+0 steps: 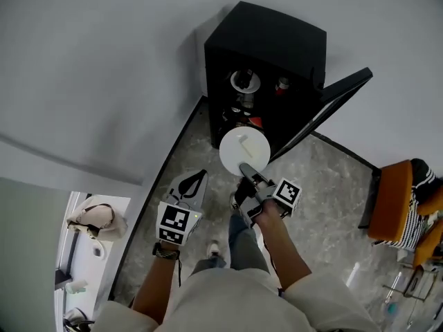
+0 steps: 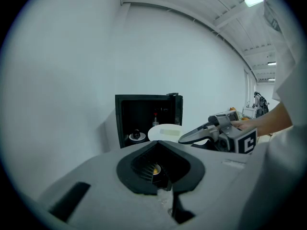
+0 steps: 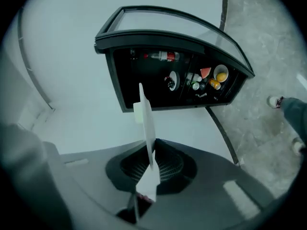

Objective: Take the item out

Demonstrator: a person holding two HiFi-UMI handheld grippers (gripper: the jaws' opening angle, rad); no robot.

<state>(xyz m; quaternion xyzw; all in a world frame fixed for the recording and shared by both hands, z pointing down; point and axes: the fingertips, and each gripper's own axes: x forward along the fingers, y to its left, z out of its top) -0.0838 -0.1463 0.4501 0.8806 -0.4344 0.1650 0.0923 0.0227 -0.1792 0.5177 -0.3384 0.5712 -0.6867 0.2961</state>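
Note:
A round white plate (image 1: pixel 244 151) with a pale strip on it hangs in front of the open black cabinet (image 1: pixel 270 54). My right gripper (image 1: pixel 246 169) is shut on the plate's near rim. In the right gripper view the plate (image 3: pixel 146 123) stands edge-on between the jaws of that gripper (image 3: pixel 149 164). My left gripper (image 1: pixel 197 180) hangs lower left, apart from the plate, jaws together and empty. In the left gripper view it (image 2: pixel 159 150) faces the cabinet (image 2: pixel 144 116), with the plate (image 2: pixel 165 132) and the right gripper (image 2: pixel 192 137) ahead. Another dish (image 1: pixel 244 81) and a bottle (image 1: pixel 282 84) sit inside.
The cabinet door (image 1: pixel 336 102) swings open to the right. A white wall runs behind and left of the cabinet. An orange chair (image 1: pixel 394 199) stands at the right on the marble floor (image 1: pixel 325 206). The person's feet (image 1: pixel 214 249) are below the grippers.

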